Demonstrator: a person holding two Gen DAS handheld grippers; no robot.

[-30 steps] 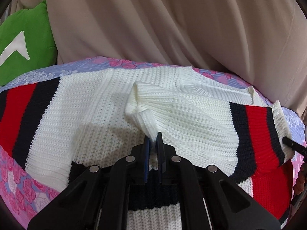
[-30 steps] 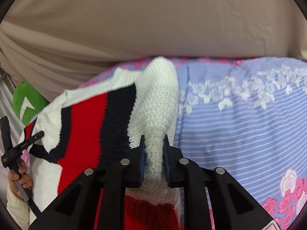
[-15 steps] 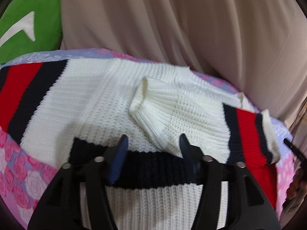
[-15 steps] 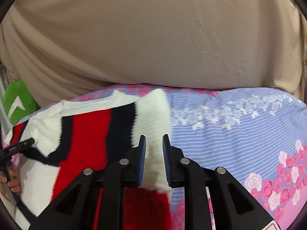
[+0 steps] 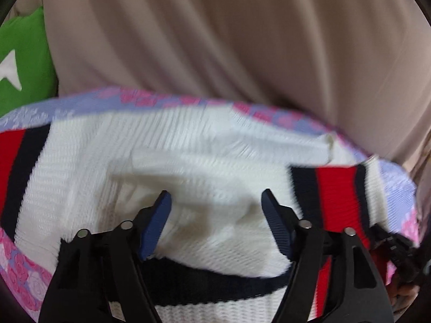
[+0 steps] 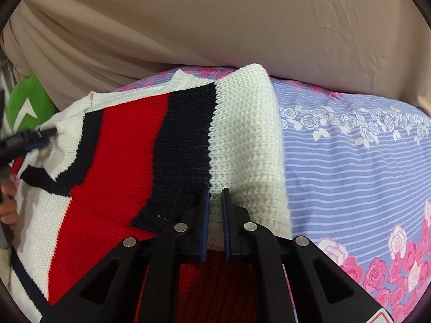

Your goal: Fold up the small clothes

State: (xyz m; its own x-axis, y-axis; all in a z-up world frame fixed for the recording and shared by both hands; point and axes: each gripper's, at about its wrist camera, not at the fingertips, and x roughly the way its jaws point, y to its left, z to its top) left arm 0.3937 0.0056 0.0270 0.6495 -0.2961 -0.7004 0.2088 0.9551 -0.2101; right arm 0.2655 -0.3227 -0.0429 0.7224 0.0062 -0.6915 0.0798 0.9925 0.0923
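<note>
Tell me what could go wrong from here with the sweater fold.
1. The right gripper is pinched on a narrow bit of the sweater's white knit edge; a pull could slip it free or stretch the knit.
2. The left gripper has just opened and hangs over the folded sleeve; its open fingers could snag it and undo the fold.
3. The sweater's edge lies near the bedspread's side, so it may slide off.

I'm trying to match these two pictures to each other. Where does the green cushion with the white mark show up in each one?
Left wrist view: the green cushion fills the upper left edge, beside the beige drape and above the bedspread.
Right wrist view: the green cushion sits far smaller at the mid-left edge, behind the sweater's far corner.
Shared landmark: the sweater's red stripe between dark bands appears in both.
</note>
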